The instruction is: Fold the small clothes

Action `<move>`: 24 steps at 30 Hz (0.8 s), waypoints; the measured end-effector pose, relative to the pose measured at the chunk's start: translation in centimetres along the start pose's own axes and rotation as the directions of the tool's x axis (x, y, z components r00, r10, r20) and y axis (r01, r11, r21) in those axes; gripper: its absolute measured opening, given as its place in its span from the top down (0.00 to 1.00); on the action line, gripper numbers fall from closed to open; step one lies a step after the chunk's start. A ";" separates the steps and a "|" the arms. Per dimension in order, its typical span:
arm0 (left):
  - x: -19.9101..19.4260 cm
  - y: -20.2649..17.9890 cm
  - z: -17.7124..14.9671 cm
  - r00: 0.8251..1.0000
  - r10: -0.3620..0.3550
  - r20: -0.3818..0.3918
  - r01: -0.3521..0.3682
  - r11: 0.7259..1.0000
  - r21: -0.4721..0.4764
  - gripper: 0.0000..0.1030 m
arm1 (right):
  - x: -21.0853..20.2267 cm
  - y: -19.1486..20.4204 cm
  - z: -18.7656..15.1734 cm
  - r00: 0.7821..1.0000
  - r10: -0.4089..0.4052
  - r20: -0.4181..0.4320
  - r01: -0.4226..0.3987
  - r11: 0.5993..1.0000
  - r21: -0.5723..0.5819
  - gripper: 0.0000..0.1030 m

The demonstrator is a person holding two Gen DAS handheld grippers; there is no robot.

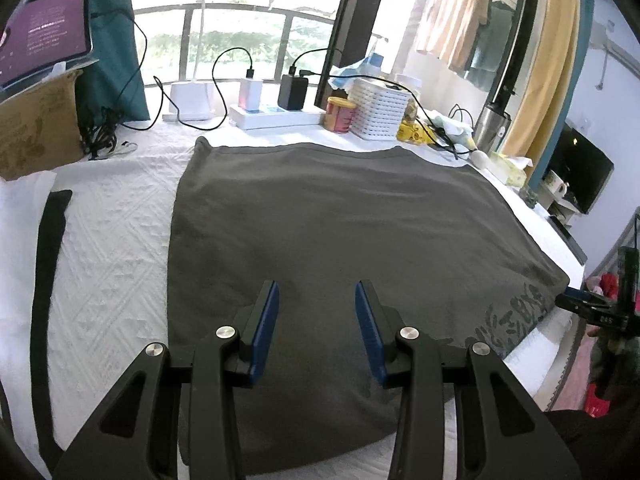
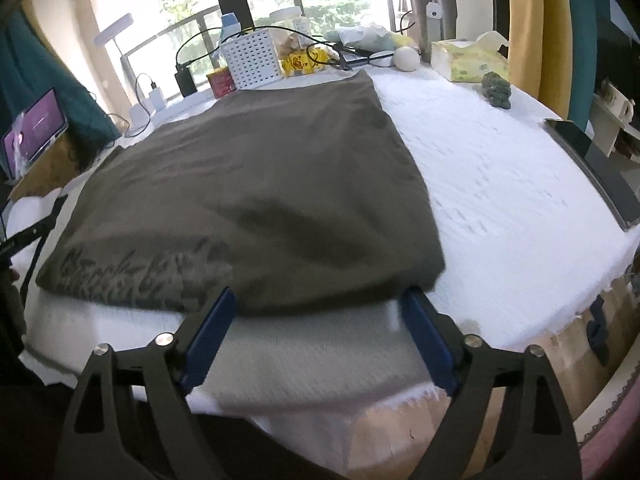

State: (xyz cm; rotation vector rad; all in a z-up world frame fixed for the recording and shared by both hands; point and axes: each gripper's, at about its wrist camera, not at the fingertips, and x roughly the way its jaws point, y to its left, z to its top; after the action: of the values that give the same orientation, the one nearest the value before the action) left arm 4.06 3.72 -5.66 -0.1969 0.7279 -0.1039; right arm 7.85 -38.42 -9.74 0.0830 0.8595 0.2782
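A dark grey garment [image 1: 328, 232] with printed lettering lies flat, folded into a rough rectangle, on the white textured cloth [image 1: 116, 232] that covers the table. My left gripper [image 1: 317, 292] is open and empty, just above the garment's near left part. My right gripper [image 2: 318, 300] is open and empty, at the garment's near edge [image 2: 280, 308] by the table's front. The garment [image 2: 248, 184] fills the middle of the right wrist view. The right gripper also shows small at the far right of the left wrist view [image 1: 576, 300].
A white and black garment [image 1: 44, 264] lies at the left. Along the back stand a white basket [image 1: 380, 108], a red can [image 1: 340, 114], chargers on a power strip [image 1: 276, 114], a lamp base [image 1: 188, 102], a steel flask [image 2: 432, 16] and a tissue box [image 2: 468, 60]. A laptop [image 1: 44, 32] sits on a cardboard box.
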 end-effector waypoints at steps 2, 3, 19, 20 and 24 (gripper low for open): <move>0.4 0.3 0.1 1.000 -0.001 -0.012 0.001 1.000 -0.010 0.59 | 0.5 0.2 0.5 1.000 0.004 0.007 -0.004 1.000 0.016 0.10; 0.6 0.5 0.2 1.000 0.000 -0.019 0.000 1.000 -0.013 0.59 | 0.9 0.4 0.9 1.000 0.005 0.009 -0.005 1.000 0.024 0.10; 4.0 2.7 3.2 0.998 0.017 -0.064 -0.020 0.999 -0.045 0.59 | 5.1 0.1 6.0 0.987 0.151 0.050 -0.156 0.978 0.140 0.10; 4.2 2.7 3.4 0.998 0.018 -0.063 -0.021 0.999 -0.041 0.59 | 5.3 0.1 6.3 0.987 0.155 0.047 -0.160 0.977 0.137 0.10; 4.8 2.9 4.0 0.997 0.027 -0.068 -0.030 0.999 -0.038 0.59 | 6.2 0.0 7.4 0.987 0.160 0.030 -0.163 0.978 0.127 0.11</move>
State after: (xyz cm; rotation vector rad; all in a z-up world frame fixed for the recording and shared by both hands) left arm 10.36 6.37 -6.46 -0.2211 0.8003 -0.0693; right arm 17.27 -36.41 -9.51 0.2768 0.8520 0.3735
